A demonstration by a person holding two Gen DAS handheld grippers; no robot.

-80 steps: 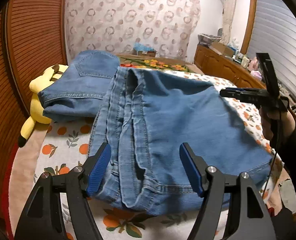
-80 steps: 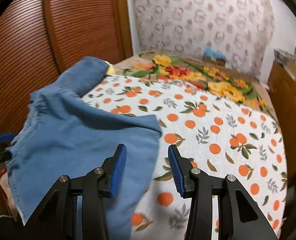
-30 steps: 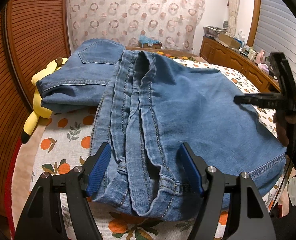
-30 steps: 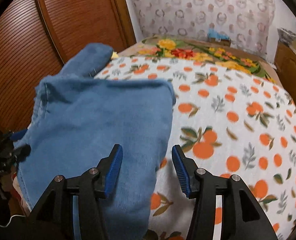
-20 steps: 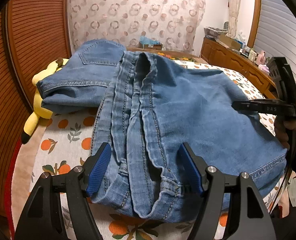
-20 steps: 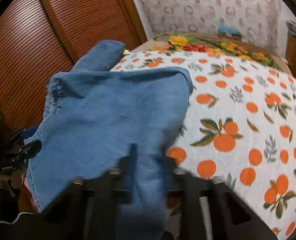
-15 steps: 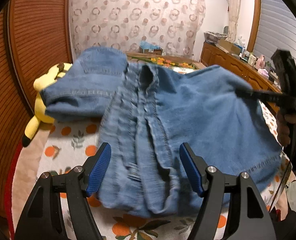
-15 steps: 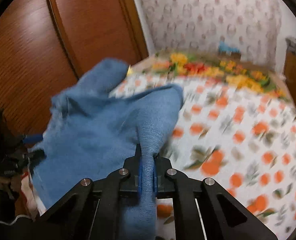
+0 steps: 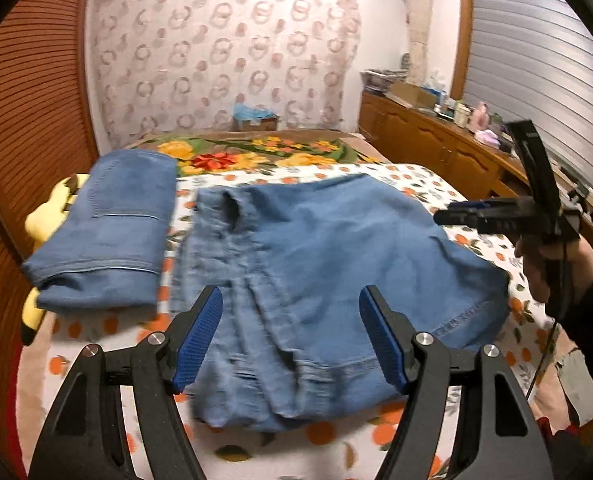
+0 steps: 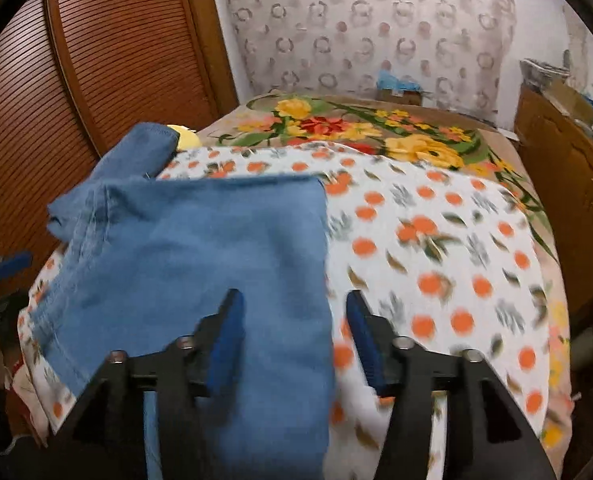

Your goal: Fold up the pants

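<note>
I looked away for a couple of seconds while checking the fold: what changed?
The right gripper pinched the jeans edge half a second ago; its jaws are now opening, and the denim lies flatter. The left gripper stayed open; the folded jeans stayed put.

Blue denim pants (image 9: 336,264); white bedsheet (image 10: 448,264), orange-fruit print.

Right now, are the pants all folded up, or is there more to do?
One pair of jeans already lies folded on the bed, against a yellow plush toy. The second pair is folded over but still rumpled near its seam. Neither tongs hold it: the left tongs hang open above it, and the right tongs are opening, cloth not pinched. Probably left: smoothing, maybe another fold.
</note>
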